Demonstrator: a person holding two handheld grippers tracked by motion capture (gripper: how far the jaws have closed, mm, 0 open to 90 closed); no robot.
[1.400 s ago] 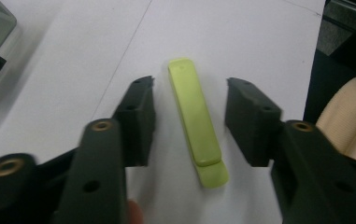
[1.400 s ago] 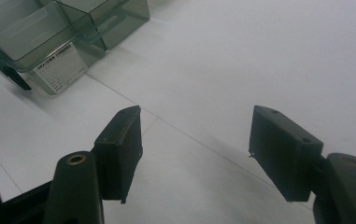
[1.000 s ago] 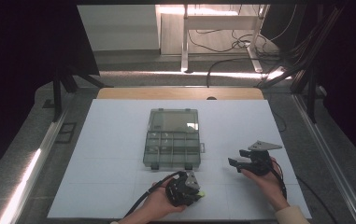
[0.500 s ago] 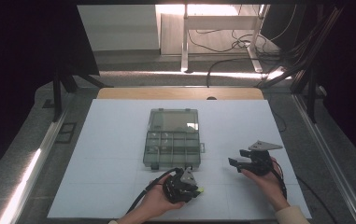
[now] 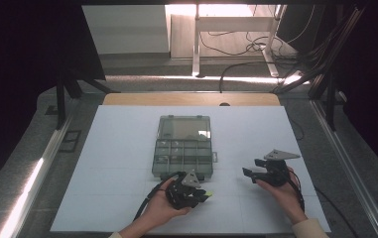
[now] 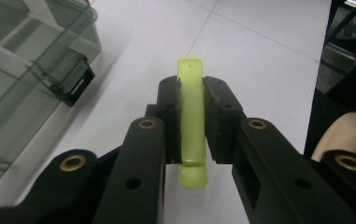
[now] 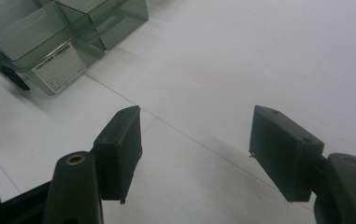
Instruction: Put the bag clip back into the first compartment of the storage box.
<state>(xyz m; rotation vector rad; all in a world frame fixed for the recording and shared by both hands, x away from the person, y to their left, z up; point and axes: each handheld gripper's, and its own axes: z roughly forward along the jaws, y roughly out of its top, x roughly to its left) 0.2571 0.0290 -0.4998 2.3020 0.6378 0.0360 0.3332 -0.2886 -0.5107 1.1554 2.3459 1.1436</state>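
Note:
A clear grey compartment box (image 5: 184,146) lies open in the middle of the white table (image 5: 117,163). Just in front of its near edge my left gripper (image 5: 200,194) is shut on a slim yellow-green piece (image 6: 192,116), which stands between the pads and sticks out past both ends. In the left gripper view the box's corner with a latch (image 6: 75,79) lies to the left. My right gripper (image 5: 250,169) rests to the right of the box, its jaws open with nothing between them (image 7: 196,149); the box with a white label (image 7: 59,65) lies ahead and to the left.
The table's wooden far edge (image 5: 191,99) meets a floor with cables and a white table leg (image 5: 195,39). Metal rails run along both sides. Bare white surface lies left of the box and between the two grippers.
My left gripper has shifted slightly up and toward the box's near edge with the yellow-green piece. The right gripper has stayed where it was.

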